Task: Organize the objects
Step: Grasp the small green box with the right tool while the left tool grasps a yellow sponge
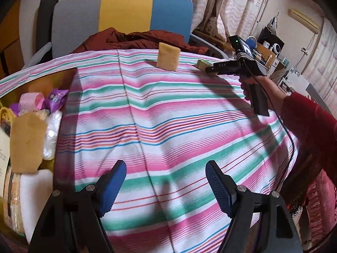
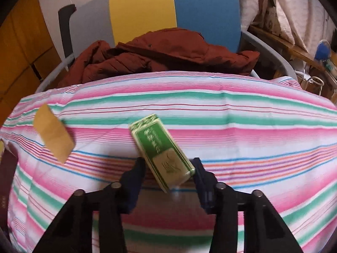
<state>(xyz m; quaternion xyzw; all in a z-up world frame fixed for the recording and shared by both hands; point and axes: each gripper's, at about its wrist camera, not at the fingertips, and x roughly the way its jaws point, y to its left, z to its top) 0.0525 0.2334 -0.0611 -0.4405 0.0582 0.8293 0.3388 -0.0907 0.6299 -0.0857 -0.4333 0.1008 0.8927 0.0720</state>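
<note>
Green box (image 2: 161, 151): a slim green-and-cream carton lying flat on the striped cloth (image 2: 231, 126), between the fingers of the right gripper (image 2: 168, 168).
Green box, hidden parts: its print is blurred and cannot be read; in the left wrist view only one pale end (image 1: 203, 63) shows past the right gripper's fingers.
Green box, long axis: runs from its near end between the fingers away toward the red jacket (image 2: 168, 52), tilted a little to the left.
Right gripper: fingers spread to either side of the box's near end; the left finger looks just beside it, and contact on either side cannot be told through the blur.
Surface: covered by the pink, green and white striped cloth, with a crease running across it beyond the box.
Tan pad (image 2: 53, 136): left of the green box and apart from it; blurred, so I cannot tell whether it stands or leans.
Left gripper (image 1: 166, 184): fingers wide apart over bare cloth, holding nothing, well nearer the person than the box.
Bin (image 1: 63, 78): far left of the box, cut off by the frame; it holds another tan pad (image 1: 27, 143), purple packets (image 1: 55, 100) and a pink roll (image 1: 34, 101).
Chair (image 2: 174, 6): beyond the box, grey, yellow and blue back, with the red jacket heaped on its seat.
</note>
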